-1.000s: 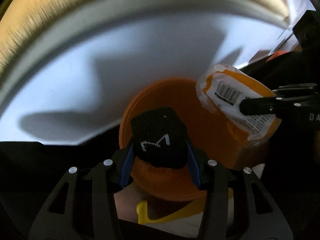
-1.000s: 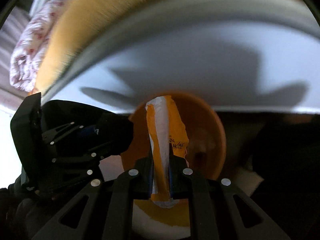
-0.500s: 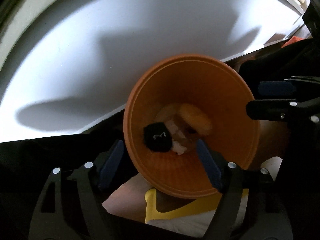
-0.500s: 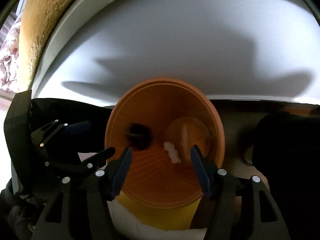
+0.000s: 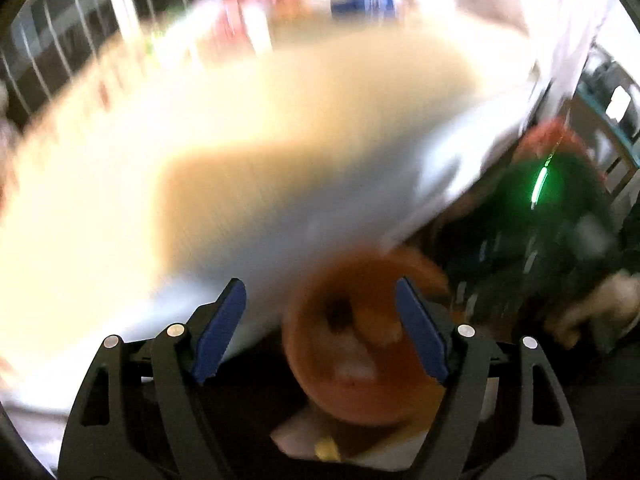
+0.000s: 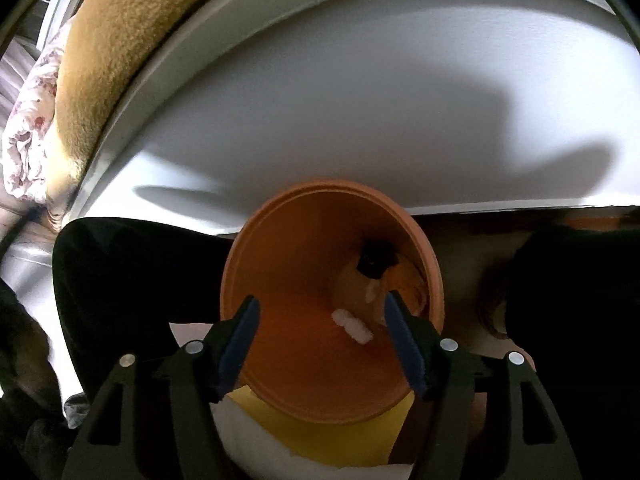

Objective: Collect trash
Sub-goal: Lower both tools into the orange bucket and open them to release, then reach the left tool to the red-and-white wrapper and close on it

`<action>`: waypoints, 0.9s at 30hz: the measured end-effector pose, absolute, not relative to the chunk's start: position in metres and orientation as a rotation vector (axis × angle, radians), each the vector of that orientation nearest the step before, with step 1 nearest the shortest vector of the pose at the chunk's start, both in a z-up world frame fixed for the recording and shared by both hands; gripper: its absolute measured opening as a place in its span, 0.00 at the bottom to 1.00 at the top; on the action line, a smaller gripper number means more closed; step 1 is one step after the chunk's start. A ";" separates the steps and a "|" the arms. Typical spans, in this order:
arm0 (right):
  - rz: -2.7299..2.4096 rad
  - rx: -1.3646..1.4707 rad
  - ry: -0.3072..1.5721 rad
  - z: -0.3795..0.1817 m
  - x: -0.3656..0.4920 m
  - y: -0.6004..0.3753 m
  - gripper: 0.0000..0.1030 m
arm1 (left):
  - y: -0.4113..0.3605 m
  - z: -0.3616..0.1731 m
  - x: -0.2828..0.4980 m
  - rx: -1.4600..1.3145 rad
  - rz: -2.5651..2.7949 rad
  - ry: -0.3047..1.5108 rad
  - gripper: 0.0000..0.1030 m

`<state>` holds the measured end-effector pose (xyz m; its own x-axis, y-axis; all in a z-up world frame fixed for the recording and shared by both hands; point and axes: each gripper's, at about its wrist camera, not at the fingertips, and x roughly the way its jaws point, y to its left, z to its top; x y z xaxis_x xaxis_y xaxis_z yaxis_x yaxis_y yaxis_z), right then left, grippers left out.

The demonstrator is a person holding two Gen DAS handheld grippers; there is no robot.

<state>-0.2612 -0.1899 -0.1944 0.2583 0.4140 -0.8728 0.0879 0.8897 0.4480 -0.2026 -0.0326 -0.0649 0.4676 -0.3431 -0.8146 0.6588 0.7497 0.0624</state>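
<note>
Half a second on, the left hand-held gripper has swung up and away, its view smeared with motion, while the right hand-held gripper has shifted only slightly over the bin. Both stand with jaws apart and nothing between them.

Directly ahead of the right hand-held gripper, framed between its blue pads, gapes the orange bin. Deep inside, toward the far wall, lie the collected pieces: a black bundle, an orange-and-white wrapper and white scraps. Just under the bin's near rim shows a yellow-and-white item; whether it is trash still to be gathered cannot be told. Beyond the bin rises a pale wall or panel, and farther off to the upper left a tan fuzzy blanket and floral bedding.

In the left view the bin sits low between the pads, blurred; a green light glows off to the far right.

The likeliest trouble is the speed of the left hand-held gripper: a fast sweep this close could clip the bin's rim and tip it, spilling what is already inside. The open right jaws, hanging so near the rim, could also catch it on pulling back. The blur would make judging the next target unreliable.
</note>
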 end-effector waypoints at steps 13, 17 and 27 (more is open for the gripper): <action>0.235 0.493 1.269 -0.193 -0.262 -0.199 0.64 | -0.098 -0.035 -0.037 0.580 -0.587 0.715 0.88; 0.240 0.512 1.280 -0.197 -0.259 -0.202 0.64 | -0.122 -0.048 -0.019 0.681 -0.583 0.687 0.88; 0.259 0.520 1.293 -0.201 -0.252 -0.197 0.64 | -0.136 -0.062 0.010 0.645 -0.655 0.768 0.61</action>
<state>-0.2525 -0.1966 -0.2010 0.2671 0.4640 -0.8446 0.1033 0.8576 0.5038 0.0095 -0.1363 -0.0619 0.5487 -0.2902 -0.7841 0.7288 0.6256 0.2784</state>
